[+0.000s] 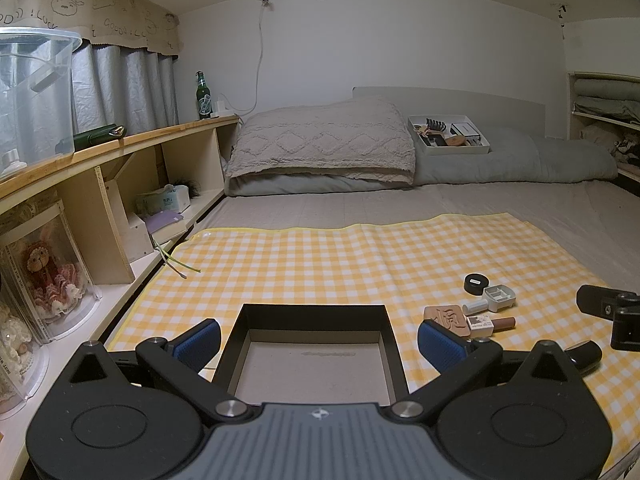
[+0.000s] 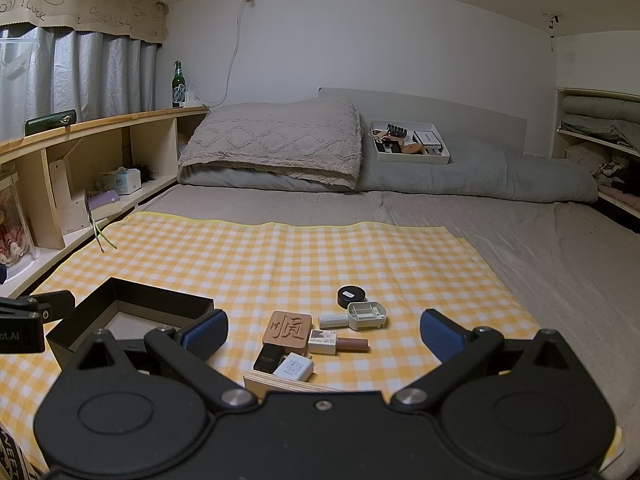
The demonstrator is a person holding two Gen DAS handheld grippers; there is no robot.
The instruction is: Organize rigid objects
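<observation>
An empty black box (image 1: 312, 360) with a grey floor sits on the yellow checked cloth (image 1: 320, 264); it also shows in the right wrist view (image 2: 132, 316). My left gripper (image 1: 318, 340) is open, its blue pads either side of the box, holding nothing. A cluster of small items lies to the right: a carved wooden block (image 2: 288, 330), a black round jar (image 2: 351, 295), a grey plastic case (image 2: 366, 315), a nail polish bottle (image 2: 338, 342), a black item (image 2: 269, 356), a white charger (image 2: 294, 367) and a plywood piece (image 2: 280, 384). My right gripper (image 2: 322, 336) is open above them, empty.
A white tray (image 2: 410, 142) of items rests on the grey duvet at the bed's head beside a pillow (image 2: 276, 136). A wooden shelf (image 1: 120, 184) runs along the left with a green bottle (image 1: 203, 96) and a clear bin (image 1: 36, 92). Green strips (image 1: 176, 260) lie at the cloth's left edge.
</observation>
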